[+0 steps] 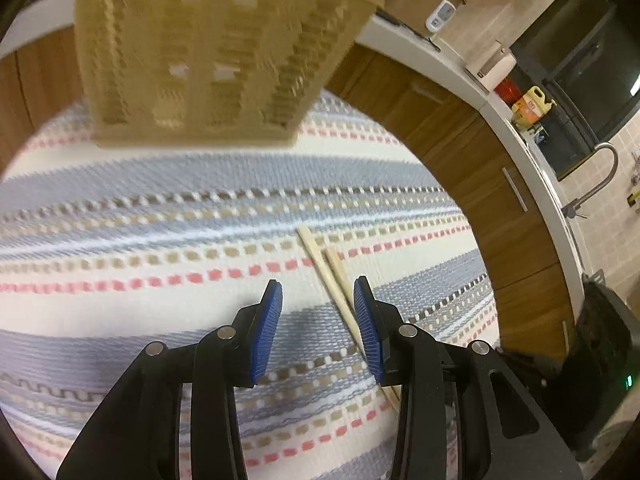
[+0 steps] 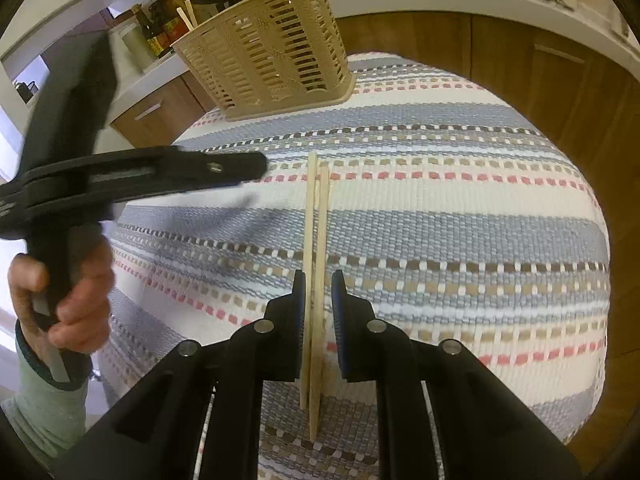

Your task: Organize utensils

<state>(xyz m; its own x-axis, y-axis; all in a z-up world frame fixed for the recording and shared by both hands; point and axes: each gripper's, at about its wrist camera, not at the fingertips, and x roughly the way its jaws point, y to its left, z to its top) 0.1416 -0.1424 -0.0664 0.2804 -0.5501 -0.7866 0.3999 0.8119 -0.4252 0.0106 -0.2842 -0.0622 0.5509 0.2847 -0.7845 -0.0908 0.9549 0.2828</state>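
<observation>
Striped woven mat fills frame centre; wooden cabinets border upper right. Right gripper straddles chopsticks, unclenched; left gripper released.

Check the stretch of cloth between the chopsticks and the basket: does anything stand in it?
Nothing visible does. Only bare striped cloth separates the chopsticks from the basket; the left gripper hovers off to the side.

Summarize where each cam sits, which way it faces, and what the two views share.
Left wrist: on the left gripper, looking along its open blue fingers across the striped cloth toward the basket; no hand visible.
Right wrist: on the right gripper, straddling the chopsticks, facing the same basket; the left hand shows at left.
Shared: chopsticks, basket, cloth, cabinets.
</observation>
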